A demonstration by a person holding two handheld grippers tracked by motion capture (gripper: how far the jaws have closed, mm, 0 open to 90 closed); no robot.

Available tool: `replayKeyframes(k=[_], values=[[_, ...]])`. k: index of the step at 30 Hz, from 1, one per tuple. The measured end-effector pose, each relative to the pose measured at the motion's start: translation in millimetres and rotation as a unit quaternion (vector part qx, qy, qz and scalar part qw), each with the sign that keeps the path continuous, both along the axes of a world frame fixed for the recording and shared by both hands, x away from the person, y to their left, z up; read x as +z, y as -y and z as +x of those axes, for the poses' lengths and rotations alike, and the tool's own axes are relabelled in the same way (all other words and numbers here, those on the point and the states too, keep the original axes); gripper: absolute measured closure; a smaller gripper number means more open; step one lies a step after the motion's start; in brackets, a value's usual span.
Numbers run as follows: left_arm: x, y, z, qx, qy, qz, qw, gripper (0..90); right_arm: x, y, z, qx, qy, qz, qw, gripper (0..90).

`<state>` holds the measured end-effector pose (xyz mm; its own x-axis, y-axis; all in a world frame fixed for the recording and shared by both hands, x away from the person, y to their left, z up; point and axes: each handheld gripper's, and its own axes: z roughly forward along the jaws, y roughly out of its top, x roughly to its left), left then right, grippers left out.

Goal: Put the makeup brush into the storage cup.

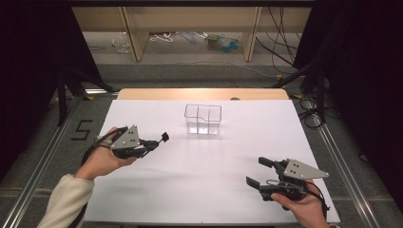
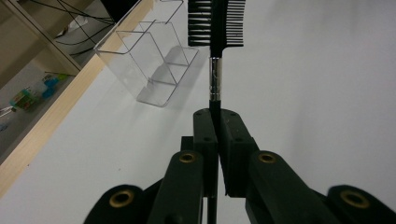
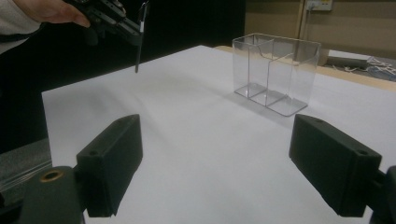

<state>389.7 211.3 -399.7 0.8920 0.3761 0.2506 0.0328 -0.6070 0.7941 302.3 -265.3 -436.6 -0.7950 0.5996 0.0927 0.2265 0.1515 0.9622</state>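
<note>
1. In the high view, the left gripper sits at the left of the frame, held in the person's left hand, whose pale sleeve comes in from the lower left corner. It hangs over the white counter and points toward the right of the frame.
2. Its jaws are clamped tight on the thin black handle of a small comb brush, whose head sticks out just past the jaw tips.
3. In the left gripper view, the comb brush rises straight up from between the closed jaws at the middle of the frame: black handle, a silver ferrule, then a head with comb teeth on one side and bristles on the other at the top edge.
4. A clear plastic organizer stands upright on the counter at the upper middle of the high view, well apart from both grippers. Thin walls divide it into compartments.
5. In the left gripper view the clear plastic organizer lies at the upper left, beside the brush head.
6. In the right gripper view it stands at the upper right, with the left gripper and the brush at the upper left.
7. The right gripper rests at the lower right of the high view in the right hand; its jaws stand wide apart with nothing between them.
</note>
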Motion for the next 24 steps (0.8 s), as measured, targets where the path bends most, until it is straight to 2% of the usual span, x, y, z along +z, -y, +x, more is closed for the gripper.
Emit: replayKeyframes(k=[1,4,9,11,14,20,24], values=[[-1.0,0.5,-0.6,0.001,0.001,-0.006,1.0,86.1,0.1,-0.4,-1.0,0.0,-0.009,0.001,1.0,18.5],[-1.9,0.8,-0.8,0.001,0.003,-0.012,0.9999,86.1,0.2,-0.5,-1.5,0.001,-0.015,0.001,0.9999,18.5],[-3.3,1.2,-1.7,0.005,0.0,-0.021,0.9998,86.1,0.1,-0.5,-1.4,0.001,-0.013,0.002,0.9999,18.5],[-3.0,1.2,-0.9,0.002,0.009,-0.022,0.9997,86.1,0.1,-0.5,-1.4,0.002,-0.015,0.002,0.9999,18.5],[-4.4,2.3,-1.8,0.012,0.004,-0.037,0.9992,86.1,0.1,-0.5,-1.3,0.0,-0.013,0.002,0.9999,18.5],[-4.9,3.8,-1.4,0.015,0.006,-0.046,0.9988,86.1,-0.3,-0.9,-1.1,0.002,-0.014,0.006,0.9999,18.5],[-4.7,4.8,-0.7,0.017,0.014,-0.056,0.9982,86.1,-0.4,-0.9,-1.1,0.002,-0.014,0.006,0.9999,18.5]])
